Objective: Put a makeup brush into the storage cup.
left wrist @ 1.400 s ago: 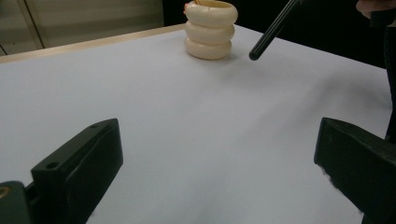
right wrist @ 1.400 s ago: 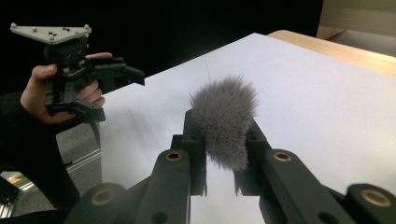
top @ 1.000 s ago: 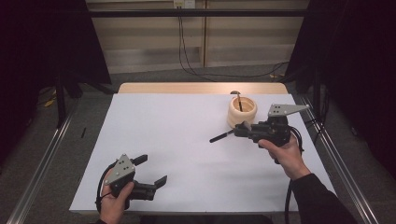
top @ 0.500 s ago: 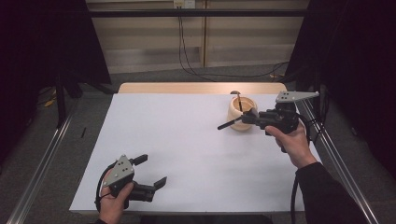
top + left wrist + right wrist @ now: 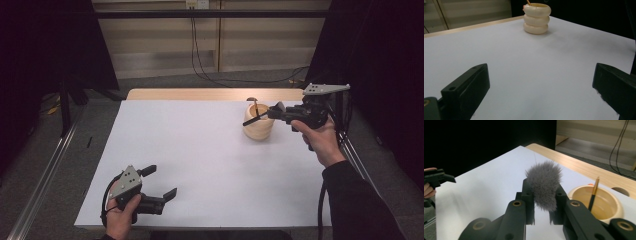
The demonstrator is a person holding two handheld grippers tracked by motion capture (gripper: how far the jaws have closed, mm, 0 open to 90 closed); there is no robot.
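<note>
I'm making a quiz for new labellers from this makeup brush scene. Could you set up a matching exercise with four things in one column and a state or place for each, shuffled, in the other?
Column one:
1. left gripper
2. right gripper
3. grey fluffy brush
4. cream ribbed holder

Column two:
A. stands on the white sheet near the far right corner, a thin brush inside it
B. jaws wide open, nothing between them, low at the near left
C. clamped between two black jaws, bristles up
D. shut on a brush, lifted beside the holder

Pairs: 1-B, 2-D, 3-C, 4-A

Grey brush (image 5: 544,185), seemingly cream holder (image 5: 259,126)
</note>
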